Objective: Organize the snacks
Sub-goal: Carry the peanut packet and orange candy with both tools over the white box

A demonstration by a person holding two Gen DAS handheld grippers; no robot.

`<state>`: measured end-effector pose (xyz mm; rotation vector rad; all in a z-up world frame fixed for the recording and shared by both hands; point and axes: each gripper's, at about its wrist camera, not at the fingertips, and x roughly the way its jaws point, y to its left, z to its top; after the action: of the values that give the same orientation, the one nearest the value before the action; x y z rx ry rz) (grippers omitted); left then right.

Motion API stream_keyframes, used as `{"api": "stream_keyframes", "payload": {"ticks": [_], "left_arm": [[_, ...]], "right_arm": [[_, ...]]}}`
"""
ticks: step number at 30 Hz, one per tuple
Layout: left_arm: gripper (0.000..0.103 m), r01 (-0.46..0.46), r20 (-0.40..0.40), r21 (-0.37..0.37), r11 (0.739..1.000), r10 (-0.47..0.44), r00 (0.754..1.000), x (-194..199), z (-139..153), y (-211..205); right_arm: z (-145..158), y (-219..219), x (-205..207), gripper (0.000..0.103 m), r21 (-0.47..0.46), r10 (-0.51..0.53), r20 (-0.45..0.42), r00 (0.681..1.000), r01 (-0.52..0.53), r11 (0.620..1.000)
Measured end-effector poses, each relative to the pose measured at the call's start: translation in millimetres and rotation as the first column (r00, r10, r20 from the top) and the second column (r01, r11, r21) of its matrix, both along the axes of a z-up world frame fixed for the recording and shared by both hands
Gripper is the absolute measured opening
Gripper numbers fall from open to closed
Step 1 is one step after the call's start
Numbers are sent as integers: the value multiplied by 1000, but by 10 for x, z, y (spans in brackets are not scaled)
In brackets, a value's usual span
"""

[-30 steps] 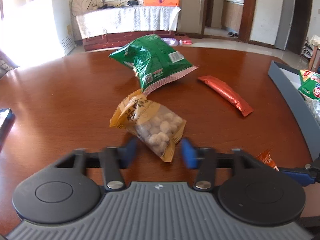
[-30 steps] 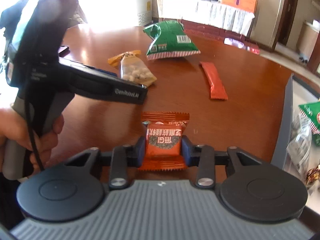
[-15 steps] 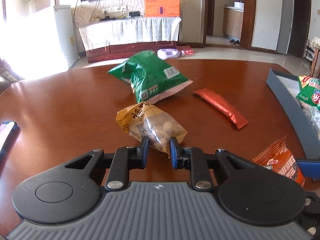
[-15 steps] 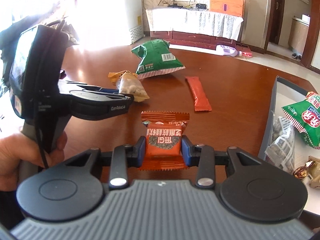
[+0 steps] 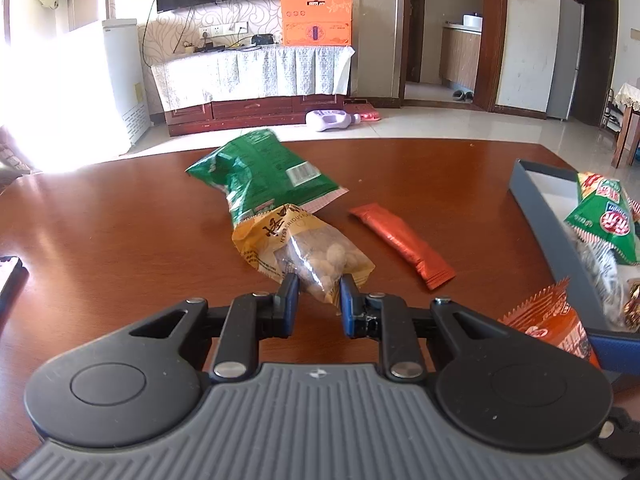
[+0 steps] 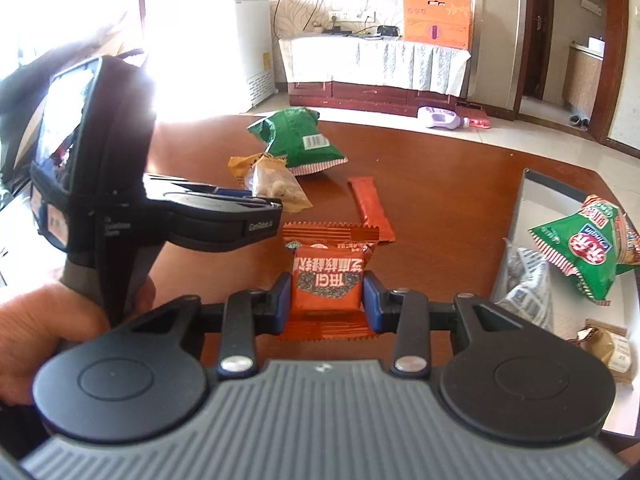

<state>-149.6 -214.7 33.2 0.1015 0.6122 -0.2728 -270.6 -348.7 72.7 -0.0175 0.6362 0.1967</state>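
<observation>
My left gripper (image 5: pixel 318 298) is shut on the near end of a yellow bag of nuts (image 5: pixel 304 250) and holds it lifted off the brown table (image 5: pixel 120 240). My right gripper (image 6: pixel 326 298) is shut on an orange snack packet (image 6: pixel 328 280), held above the table. The left gripper also shows in the right wrist view (image 6: pixel 236 196) with the nut bag (image 6: pixel 272 184). A green snack bag (image 5: pixel 260 172) and a red stick packet (image 5: pixel 400 246) lie on the table beyond.
A grey tray (image 6: pixel 516 216) at the right table edge holds a green packet (image 6: pixel 580 252) and other snacks. A phone (image 5: pixel 10 280) lies at the left edge. The person's hand (image 6: pixel 48 336) holds the left gripper's handle.
The left gripper closed on the yellow nut bag and lifted it. The right gripper stayed shut on the orange packet and rose a little.
</observation>
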Motion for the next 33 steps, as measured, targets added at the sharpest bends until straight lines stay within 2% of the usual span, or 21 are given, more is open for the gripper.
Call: {"api": "stream_keyframes", "payload": {"ticks": [5,21,24,27,29,30,31,33], "left_arm": [[26,22,25,-6,1000,-22,999,-55,60,-162],[24,49,21,-23,999,-48,999,-127,77,-433],[24,49,2,-32,998,-49,999,-95,45,-409],[25,42,-90,-62,997,-48,995,40,-60,-321],[33,10,-149,-111,994,-27,988,133,-129,-206],[45,1,-176,-134,991,-25,984,177,-158,-154],[62,-9,-198,-155,988,-22,980,220,-184,-104],[75,-31,-204,-164,986,-3,979,263,-205,-52]], "right_arm": [[37,-93,-47,40,2,-18,10,1000,18,1000],[68,-345,-125,40,18,-63,25,998,63,998],[71,-351,-142,40,18,-63,24,998,62,998],[68,-352,-138,40,19,-62,20,998,62,998],[65,-345,-138,40,20,-60,18,998,60,998],[62,-343,-137,40,20,-60,17,998,60,998],[61,-347,-130,40,21,-60,15,998,59,998],[52,-346,-123,40,22,-57,11,998,57,998]]}}
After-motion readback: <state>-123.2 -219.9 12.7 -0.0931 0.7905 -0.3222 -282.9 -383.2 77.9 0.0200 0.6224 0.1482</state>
